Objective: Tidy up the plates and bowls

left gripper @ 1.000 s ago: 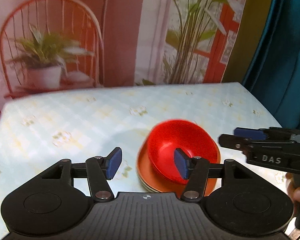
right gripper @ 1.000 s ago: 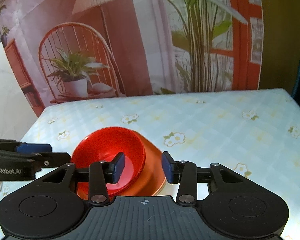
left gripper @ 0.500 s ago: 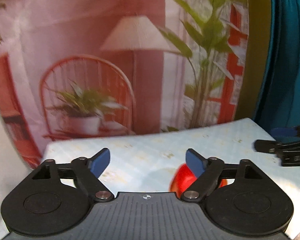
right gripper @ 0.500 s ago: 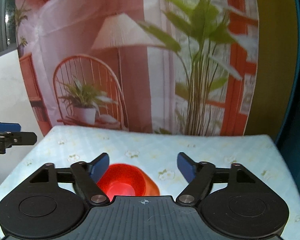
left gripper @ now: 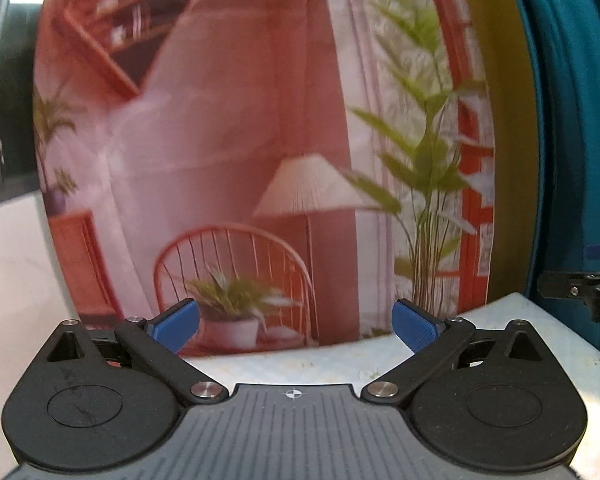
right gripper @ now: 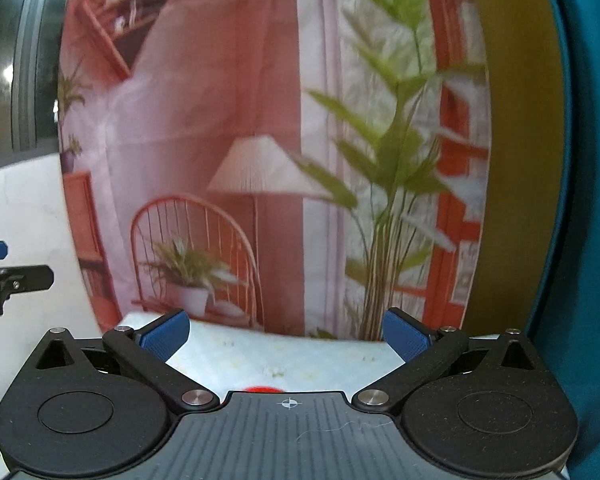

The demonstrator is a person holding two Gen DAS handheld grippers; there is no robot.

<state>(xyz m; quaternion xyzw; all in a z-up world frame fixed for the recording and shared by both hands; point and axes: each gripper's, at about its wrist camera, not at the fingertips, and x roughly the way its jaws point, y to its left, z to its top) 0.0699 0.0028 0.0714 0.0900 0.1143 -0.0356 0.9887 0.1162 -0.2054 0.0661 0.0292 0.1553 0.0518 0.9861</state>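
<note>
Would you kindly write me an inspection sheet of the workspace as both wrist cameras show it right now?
Surface: table with a pale floral cloth, only its far part visible.
Job's things: a red sliver, likely the bowl, shows above the right gripper's body; plates hidden.
Clutter: nothing seen.
Grippers: left gripper open, empty; right gripper open, empty; both raised, facing the backdrop.
Cables: nothing seen.
Surroundings: printed backdrop of chair, lamp, plants; teal curtain on the right.
</note>
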